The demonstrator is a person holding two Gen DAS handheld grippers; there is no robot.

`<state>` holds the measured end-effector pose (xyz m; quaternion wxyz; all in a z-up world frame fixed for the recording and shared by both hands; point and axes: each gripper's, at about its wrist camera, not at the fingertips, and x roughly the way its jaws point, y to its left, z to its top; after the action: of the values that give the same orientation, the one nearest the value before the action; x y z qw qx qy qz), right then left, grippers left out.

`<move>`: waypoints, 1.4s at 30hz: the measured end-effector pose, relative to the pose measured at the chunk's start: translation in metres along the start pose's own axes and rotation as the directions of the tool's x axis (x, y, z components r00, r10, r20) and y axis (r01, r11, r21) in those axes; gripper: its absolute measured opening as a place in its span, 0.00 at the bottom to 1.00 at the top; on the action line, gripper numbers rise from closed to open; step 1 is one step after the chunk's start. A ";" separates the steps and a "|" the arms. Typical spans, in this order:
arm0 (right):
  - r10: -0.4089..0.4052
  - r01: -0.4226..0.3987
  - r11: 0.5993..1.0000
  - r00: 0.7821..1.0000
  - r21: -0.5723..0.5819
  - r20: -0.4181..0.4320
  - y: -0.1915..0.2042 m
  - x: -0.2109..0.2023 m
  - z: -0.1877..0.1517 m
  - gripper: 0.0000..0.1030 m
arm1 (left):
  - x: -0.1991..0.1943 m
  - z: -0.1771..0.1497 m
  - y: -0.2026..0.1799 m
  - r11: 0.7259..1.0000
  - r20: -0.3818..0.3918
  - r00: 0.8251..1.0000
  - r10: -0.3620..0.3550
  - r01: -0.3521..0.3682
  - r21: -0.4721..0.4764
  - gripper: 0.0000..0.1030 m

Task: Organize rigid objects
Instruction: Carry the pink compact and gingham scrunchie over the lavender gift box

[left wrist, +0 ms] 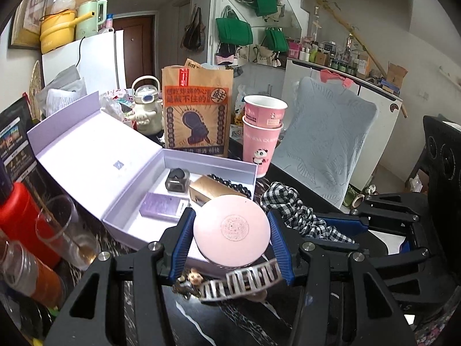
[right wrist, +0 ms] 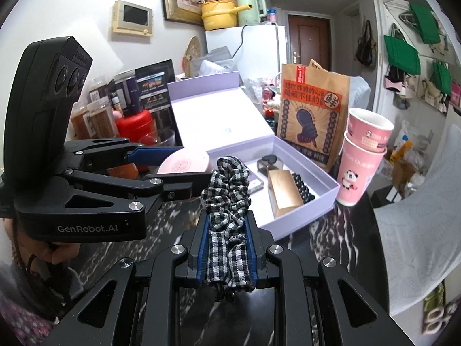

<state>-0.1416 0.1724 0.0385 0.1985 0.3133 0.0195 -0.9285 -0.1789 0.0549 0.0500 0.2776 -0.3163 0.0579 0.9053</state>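
Observation:
My left gripper (left wrist: 232, 232) is shut on a round pink compact (left wrist: 232, 229), held above the near edge of an open lilac box (left wrist: 227, 163). Inside the box lie a small dark cube (left wrist: 177, 178), a purple card box (left wrist: 164, 205), a gold box (left wrist: 211, 190) and a black bead bracelet (left wrist: 230, 183). My right gripper (right wrist: 226, 245) is shut on a black-and-white checked scrunchie (right wrist: 227, 196), just right of the left one and in front of the box (right wrist: 328, 178). A white hair claw (left wrist: 242, 282) lies on the dark marble table below the compact.
Two stacked pink paper cups (left wrist: 263, 132) and a brown paper bag (left wrist: 197, 115) stand behind the box. A glass (left wrist: 67, 230), a red jar (left wrist: 20, 219) and spice jars crowd the left. A grey-cushioned chair (left wrist: 325, 147) sits at the table's right.

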 end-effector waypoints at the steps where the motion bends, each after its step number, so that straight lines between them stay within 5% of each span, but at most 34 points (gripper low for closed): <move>1: 0.000 0.000 1.000 1.000 -0.001 0.001 -0.001 0.001 0.002 0.21 | 0.001 0.003 0.001 1.000 0.001 1.000 0.000 0.000 0.002 0.49; 17: -0.019 0.019 1.000 1.000 -0.009 0.016 -0.028 0.027 0.044 0.21 | 0.026 0.050 0.023 0.999 0.040 0.999 0.004 -0.006 0.051 0.49; 42: -0.006 0.006 1.000 0.999 -0.013 -0.043 -0.070 0.111 0.078 0.21 | 0.107 0.077 0.078 0.997 -0.020 0.997 0.077 -0.077 0.027 0.49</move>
<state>-0.2930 0.1844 0.0292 0.1973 0.3321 0.0309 -0.9219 -0.3312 0.0608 0.0410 0.2461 -0.3197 0.0850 0.9111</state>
